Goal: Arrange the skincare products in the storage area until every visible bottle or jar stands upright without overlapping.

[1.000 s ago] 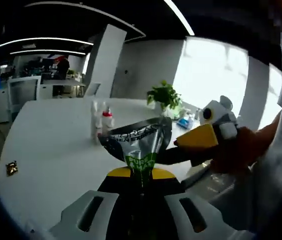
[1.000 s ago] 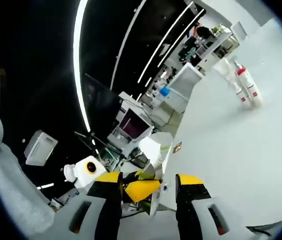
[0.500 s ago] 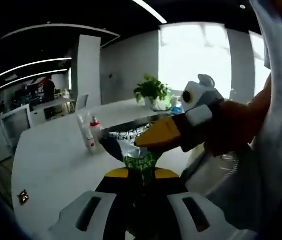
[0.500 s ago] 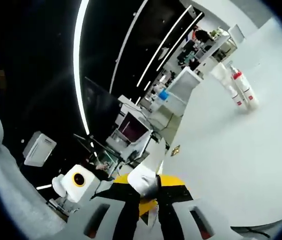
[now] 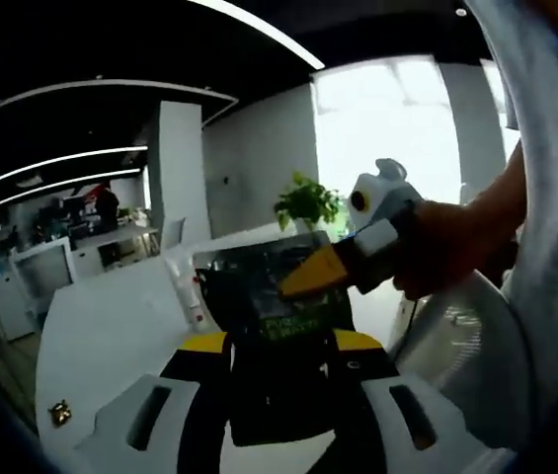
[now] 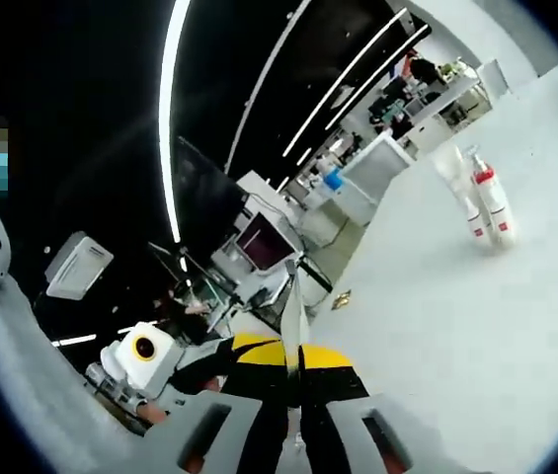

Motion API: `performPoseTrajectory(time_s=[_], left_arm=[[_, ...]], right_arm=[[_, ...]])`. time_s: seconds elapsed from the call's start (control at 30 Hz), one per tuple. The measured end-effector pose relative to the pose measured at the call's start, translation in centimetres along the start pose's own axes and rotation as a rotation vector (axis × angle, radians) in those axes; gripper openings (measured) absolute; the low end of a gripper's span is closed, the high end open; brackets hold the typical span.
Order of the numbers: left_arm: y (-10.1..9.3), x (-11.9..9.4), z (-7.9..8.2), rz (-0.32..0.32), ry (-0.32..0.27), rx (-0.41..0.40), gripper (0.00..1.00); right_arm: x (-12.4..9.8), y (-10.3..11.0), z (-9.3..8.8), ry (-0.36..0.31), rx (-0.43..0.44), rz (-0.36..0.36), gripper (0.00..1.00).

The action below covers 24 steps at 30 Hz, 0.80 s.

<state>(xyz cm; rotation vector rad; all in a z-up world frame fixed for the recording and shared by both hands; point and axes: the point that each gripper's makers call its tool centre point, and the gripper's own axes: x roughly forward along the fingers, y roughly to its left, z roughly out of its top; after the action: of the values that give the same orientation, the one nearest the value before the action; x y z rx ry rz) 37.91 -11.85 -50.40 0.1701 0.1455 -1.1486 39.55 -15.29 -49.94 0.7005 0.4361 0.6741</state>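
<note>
Left gripper view has the dark sachet [image 5: 277, 336] with green lettering standing upright between my left claw [image 5: 277, 348], whose jaws are clamped on its lower part, lifted above the white desk [image 5: 101, 336]. My right claw [image 5: 308, 279] reaches in from the right of that view, its yellow tips pinching the sachet's upper edge, with my hand [image 5: 451, 247] wrapped around its body. In the right gripper view the same sachet [image 6: 294, 326] shows edge-on as a thin pale strip, and my right claw [image 6: 296, 380] is pressed together on it; the left claw [image 6: 214, 367] comes in from the left there, meeting the sachet low down. Farther out on the desk [image 6: 456, 336], well apart from the sachet, two slim white bottles [image 6: 484, 205] stand upright just beside each other, one with a red cap. A small gold object [image 5: 59, 413] lies near the desk's edge. A potted green plant [image 5: 306, 202] sits at the far side by the bright window [image 5: 387, 118].
</note>
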Motion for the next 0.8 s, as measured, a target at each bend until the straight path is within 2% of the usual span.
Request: performPoseTrajectory(time_s=[0.1,0.17,0.27,0.4,0.5,0.57,0.67,0.7,0.73,0.77,0.8], left_arm=[[0.3,0.0,-0.2,0.014,0.008,-0.005,0.36],[0.9,-0.2,0.2,0.035,-0.012,-0.035,0.37],[1.6,-0.4,0.3,0.048,-0.034,-0.128,0.39],[1.6,-0.3,0.9,0.018,-0.077,-0.233,0.44],[0.8,-0.2,1.7,-0.075,-0.12,-0.367,0.46],[0.0,-0.3,2.1,-0.161,-0.139,-0.465,0.45],[-0.5,-0.6,2.4,-0.234,-0.154,-0.539,0.41],[-0.5,-0.7,2.7,-0.245,-0.17,-0.571,0.38],[-0.9,-0.9,3.1,-0.284,-0.185,-0.597,0.34],[-1.1,-1.0,3.3,-0.306,-0.193,-0.6,0.3],[-1.2,-1.0,3.3,-0.31,-0.196,-0.6,0.2]], right_arm=[[-0.2,0.1,0.4,0.007,0.0,0.028,0.0],[-0.3,0.2,0.5,0.014,0.002,0.045,0.0],[-0.6,0.8,0.8,0.023,0.008,0.087,0.0],[-1.1,2.0,1.0,0.036,0.031,0.174,0.0],[-1.3,3.4,0.7,0.06,0.014,0.259,0.0],[-1.7,4.9,0.6,0.077,0.031,0.355,0.0],[-1.9,5.9,0.4,0.106,0.038,0.414,0.0],[-1.9,5.9,0.3,0.116,0.032,0.417,0.0],[-2.0,6.0,0.3,0.117,0.029,0.422,0.0],[-2.0,6.0,0.4,0.115,0.03,0.424,0.0],[-1.9,5.9,0.4,0.119,0.028,0.423,0.0]])
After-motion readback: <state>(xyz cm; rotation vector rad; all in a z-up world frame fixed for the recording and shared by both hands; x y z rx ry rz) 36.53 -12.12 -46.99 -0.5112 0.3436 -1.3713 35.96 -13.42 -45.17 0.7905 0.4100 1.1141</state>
